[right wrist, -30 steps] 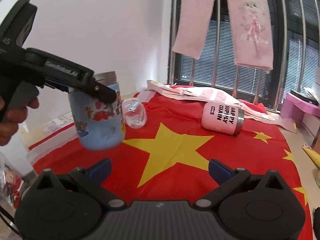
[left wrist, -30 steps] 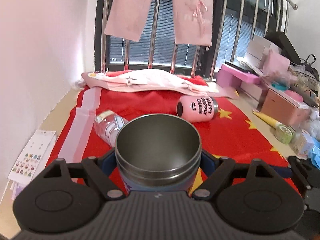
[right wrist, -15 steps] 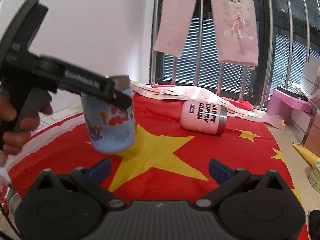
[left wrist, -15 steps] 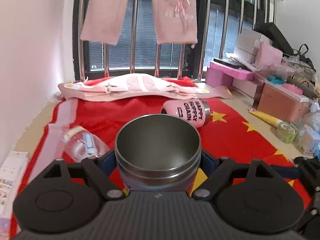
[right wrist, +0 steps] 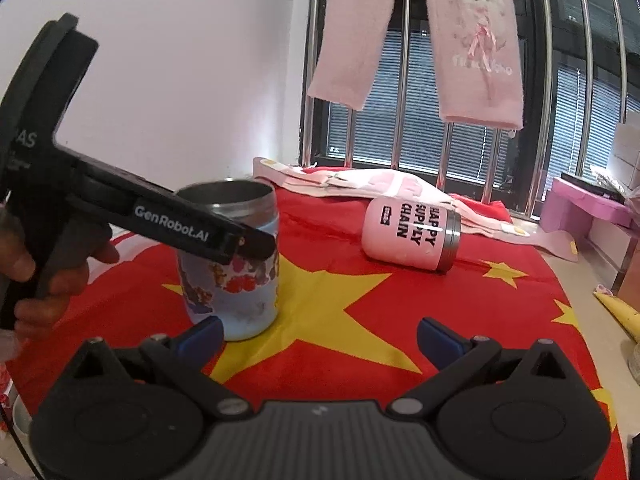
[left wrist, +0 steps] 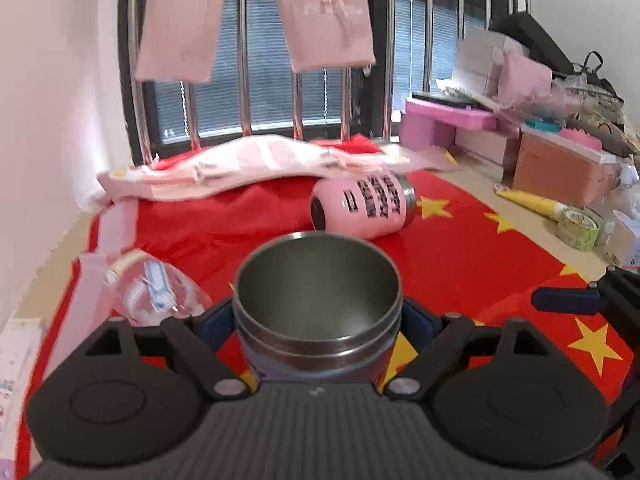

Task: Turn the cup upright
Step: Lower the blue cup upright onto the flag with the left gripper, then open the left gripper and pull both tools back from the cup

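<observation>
My left gripper is shut on a light blue steel cup with cartoon prints, mouth up. In the right wrist view the same cup stands upright with its base on or just above the red flag cloth, the left gripper's fingers around its upper body. A pink cup with black lettering lies on its side further back; it also shows in the left wrist view. My right gripper is open and empty, just right of the blue cup.
A clear plastic bottle lies left of the blue cup. A folded pink garment lies along the window bars. Boxes, a tape roll and clutter stand at the right. Pink clothes hang above.
The left gripper has carried the blue cup down and towards the middle of the cloth, from tilted in the air to upright at the surface. The right gripper stays open.
</observation>
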The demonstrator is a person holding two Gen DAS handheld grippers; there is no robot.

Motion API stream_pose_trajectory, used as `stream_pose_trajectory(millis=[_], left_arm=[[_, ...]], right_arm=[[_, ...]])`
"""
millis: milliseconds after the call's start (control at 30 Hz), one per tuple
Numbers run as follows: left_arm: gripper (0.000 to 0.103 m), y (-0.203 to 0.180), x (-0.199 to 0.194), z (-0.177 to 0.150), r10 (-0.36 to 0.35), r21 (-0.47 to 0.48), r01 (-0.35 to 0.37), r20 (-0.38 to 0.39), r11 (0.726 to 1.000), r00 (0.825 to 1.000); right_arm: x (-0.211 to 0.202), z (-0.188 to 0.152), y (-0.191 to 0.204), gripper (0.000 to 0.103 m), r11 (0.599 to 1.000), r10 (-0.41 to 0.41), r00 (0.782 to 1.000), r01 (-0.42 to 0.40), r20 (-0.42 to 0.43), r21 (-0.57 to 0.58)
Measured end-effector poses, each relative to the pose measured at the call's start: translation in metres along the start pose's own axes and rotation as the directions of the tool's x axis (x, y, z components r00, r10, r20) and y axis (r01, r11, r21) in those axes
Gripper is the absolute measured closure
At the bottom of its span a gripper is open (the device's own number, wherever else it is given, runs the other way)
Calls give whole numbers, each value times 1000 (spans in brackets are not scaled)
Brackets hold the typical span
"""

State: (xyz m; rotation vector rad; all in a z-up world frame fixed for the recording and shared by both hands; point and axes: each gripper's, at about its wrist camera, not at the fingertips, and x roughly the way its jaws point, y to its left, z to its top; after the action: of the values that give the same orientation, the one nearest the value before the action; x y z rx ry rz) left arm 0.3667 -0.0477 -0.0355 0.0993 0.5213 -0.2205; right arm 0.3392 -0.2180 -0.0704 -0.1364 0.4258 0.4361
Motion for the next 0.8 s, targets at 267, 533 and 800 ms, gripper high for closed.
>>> stream_pose_trajectory(millis=[267, 533, 800], left_arm=[[0, 13, -89, 6, 42, -59, -34, 140, 998, 989], [0, 15, -202, -20, 129, -79, -112, 264, 991, 956], [0, 9, -291, -75, 204, -156, -160, 331, 975, 921]], right_arm=[[-53, 15, 22, 0, 1000, -7, 996, 8, 85, -6], [-133, 12, 65, 0, 999, -53, 981, 49, 185, 23], [-212, -9, 104, 0, 991, -129, 958, 115, 256, 69]])
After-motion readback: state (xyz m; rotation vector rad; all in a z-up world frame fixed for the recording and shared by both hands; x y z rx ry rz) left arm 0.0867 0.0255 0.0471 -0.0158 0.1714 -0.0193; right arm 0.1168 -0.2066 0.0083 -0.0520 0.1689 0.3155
